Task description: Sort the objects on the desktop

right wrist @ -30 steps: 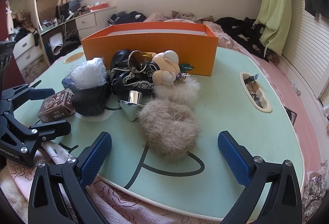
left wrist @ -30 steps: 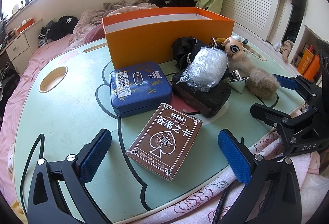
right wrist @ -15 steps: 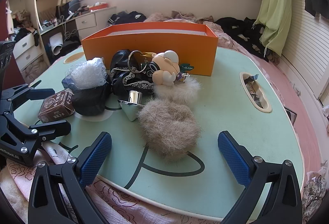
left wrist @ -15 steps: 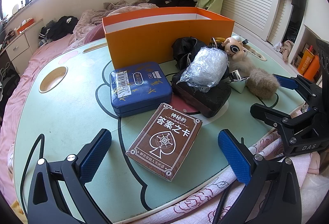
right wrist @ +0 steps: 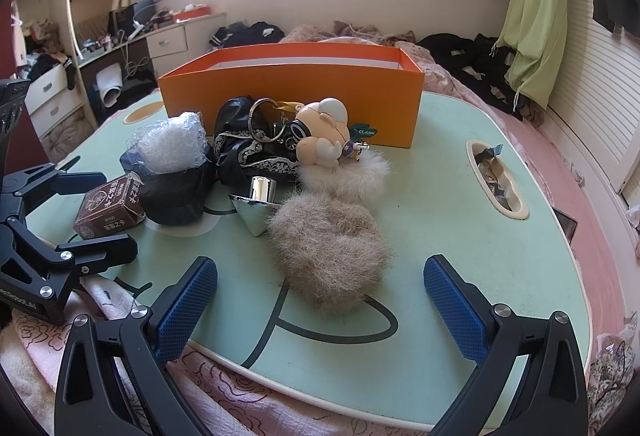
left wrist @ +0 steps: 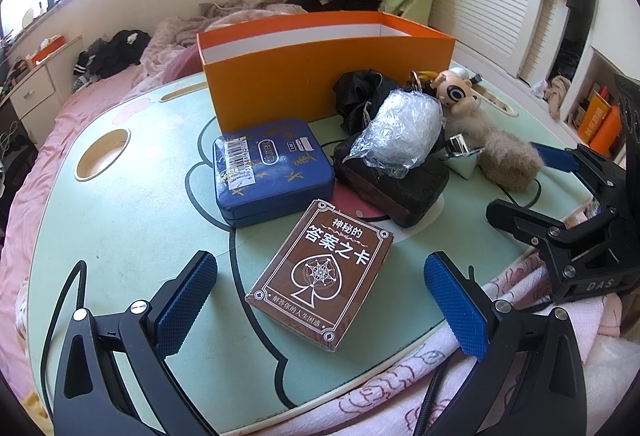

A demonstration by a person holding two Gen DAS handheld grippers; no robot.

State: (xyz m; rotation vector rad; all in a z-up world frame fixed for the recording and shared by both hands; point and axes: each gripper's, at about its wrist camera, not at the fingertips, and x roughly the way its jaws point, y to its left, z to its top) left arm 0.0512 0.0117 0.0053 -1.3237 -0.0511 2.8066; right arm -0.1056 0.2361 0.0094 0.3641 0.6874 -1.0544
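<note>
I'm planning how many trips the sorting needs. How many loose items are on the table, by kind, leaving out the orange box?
Boxes and tins: 2, blue tin, brown card box
Black pouches: 2
Plastic wrap bundle: 1
Doll keychain: 1
Fur pom-poms: 2
Silver cone: 1
Total: 9

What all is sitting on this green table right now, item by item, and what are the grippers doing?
Orange cardboard box: one, orange, far side of the green table.
Blue tin: one, blue, before the box.
Brown card box: one, brown, nearest the left gripper.
Black pouch: one, black, centre, clear crinkled plastic wad on top.
Cartoon doll keychain: one, cream, near the box.
Chrome cone: one, silver.
Tan fur pompom: one, tan, near the right gripper.
Left gripper: open, empty.
Right gripper: open, empty.
</note>
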